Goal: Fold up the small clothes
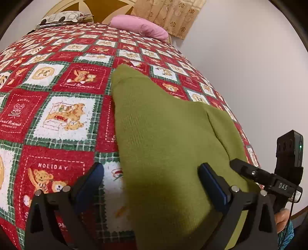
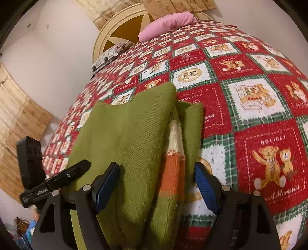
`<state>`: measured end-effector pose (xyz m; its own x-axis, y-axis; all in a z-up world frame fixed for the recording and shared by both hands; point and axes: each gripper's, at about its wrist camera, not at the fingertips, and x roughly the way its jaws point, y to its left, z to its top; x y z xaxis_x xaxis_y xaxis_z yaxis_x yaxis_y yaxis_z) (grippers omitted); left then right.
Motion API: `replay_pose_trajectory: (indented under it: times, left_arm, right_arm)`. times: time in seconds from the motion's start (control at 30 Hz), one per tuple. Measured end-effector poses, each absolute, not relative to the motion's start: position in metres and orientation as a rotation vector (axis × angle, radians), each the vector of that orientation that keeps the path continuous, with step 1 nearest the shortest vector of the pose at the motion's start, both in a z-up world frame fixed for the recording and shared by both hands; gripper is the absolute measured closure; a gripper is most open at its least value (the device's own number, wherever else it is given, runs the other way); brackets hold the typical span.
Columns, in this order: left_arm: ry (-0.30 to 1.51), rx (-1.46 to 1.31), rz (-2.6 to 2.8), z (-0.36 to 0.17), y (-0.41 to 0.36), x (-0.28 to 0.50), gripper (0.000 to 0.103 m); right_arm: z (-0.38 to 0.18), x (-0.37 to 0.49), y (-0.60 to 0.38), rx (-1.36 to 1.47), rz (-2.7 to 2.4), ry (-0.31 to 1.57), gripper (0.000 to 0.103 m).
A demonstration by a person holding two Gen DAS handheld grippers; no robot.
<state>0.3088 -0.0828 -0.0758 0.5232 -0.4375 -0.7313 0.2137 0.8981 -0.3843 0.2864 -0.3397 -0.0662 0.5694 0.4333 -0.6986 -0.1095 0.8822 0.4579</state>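
Both grippers' fingers are released: the left gripper [image 1: 151, 184] and right gripper [image 2: 156, 182] straddle the near end of the green knit garment [image 1: 163, 125], lying partly folded on the bed [image 1: 63, 80]. Next probably: pinch the hem, fold it over.

Left gripper [image 1: 151, 184], right gripper [image 2: 156, 182]: black frames, blue pads, silver screws, "DAS" label.

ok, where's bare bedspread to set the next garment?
Free: the wide patch of bedspread left of the green sweater, running to the pink pillow and patterned pillow. Crowded: the near right edge, taken by the sweater and both grippers, left and right, fingers open.
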Motion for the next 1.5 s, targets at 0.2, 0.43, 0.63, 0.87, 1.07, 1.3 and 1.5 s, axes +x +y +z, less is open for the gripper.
replay_pose_trajectory:
  times: [0.2,0.43,0.63,0.87,1.07,1.3,1.5]
  left_arm:
    - [0.930,-0.209,-0.360,-0.075,-0.084,0.309,0.009]
    - [0.901,-0.196,-0.403,-0.071,-0.088,0.303,0.034]
    - [0.898,-0.200,-0.402,-0.070,-0.088,0.302,0.038]
    - [0.915,-0.202,-0.391,-0.066,-0.089,0.302,0.047]
    - [0.934,-0.207,-0.380,-0.055,-0.087,0.292,0.057]
    - [0.902,-0.139,-0.381,-0.026,-0.091,0.256,0.061]
    - [0.873,-0.100,-0.424,-0.008,-0.094,0.216,0.061]
  right_arm:
    - [-0.063,0.284,-0.319,0.290,0.299,0.888,0.053]
    - [-0.058,0.274,-0.307,0.227,0.215,0.830,0.062]
    - [-0.051,0.270,-0.286,0.079,0.141,0.797,0.065]
    - [-0.042,0.266,-0.279,0.038,0.099,0.797,0.075]
    - [-0.014,0.238,-0.272,0.090,0.092,0.743,0.077]
    - [0.023,0.187,-0.260,0.130,0.104,0.694,0.078]
    - [0.042,0.128,-0.266,0.204,0.092,0.651,0.078]
